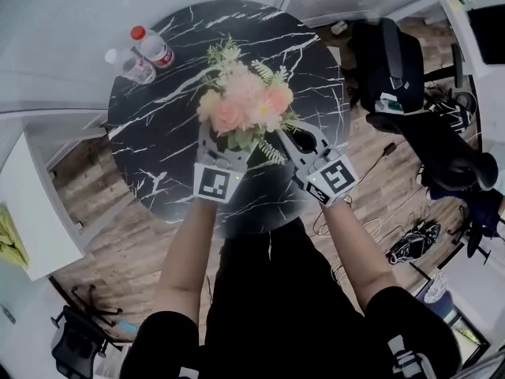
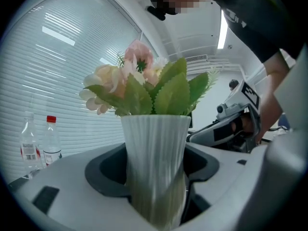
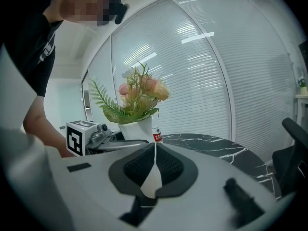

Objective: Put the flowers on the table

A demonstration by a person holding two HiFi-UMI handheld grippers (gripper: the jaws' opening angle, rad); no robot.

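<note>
A bunch of pink and cream flowers (image 1: 245,105) with green leaves stands in a ribbed white vase (image 2: 156,162). My left gripper (image 1: 223,147) is shut on the vase, holding it upright over the near half of the round black marble table (image 1: 158,133). The flowers hide the vase's base, so I cannot tell whether it touches the tabletop. My right gripper (image 1: 304,144) sits just right of the flowers, shut with nothing between its pads. The right gripper view shows the flowers (image 3: 139,95), the vase (image 3: 137,129) and the left gripper (image 3: 96,138) to its left.
Two plastic water bottles stand at the table's far left, one with a red cap (image 1: 154,47) and one clear (image 1: 130,65). A black office chair (image 1: 390,61) is right of the table. A white cabinet (image 1: 31,212) is on the left; cables (image 1: 410,243) lie on the wooden floor.
</note>
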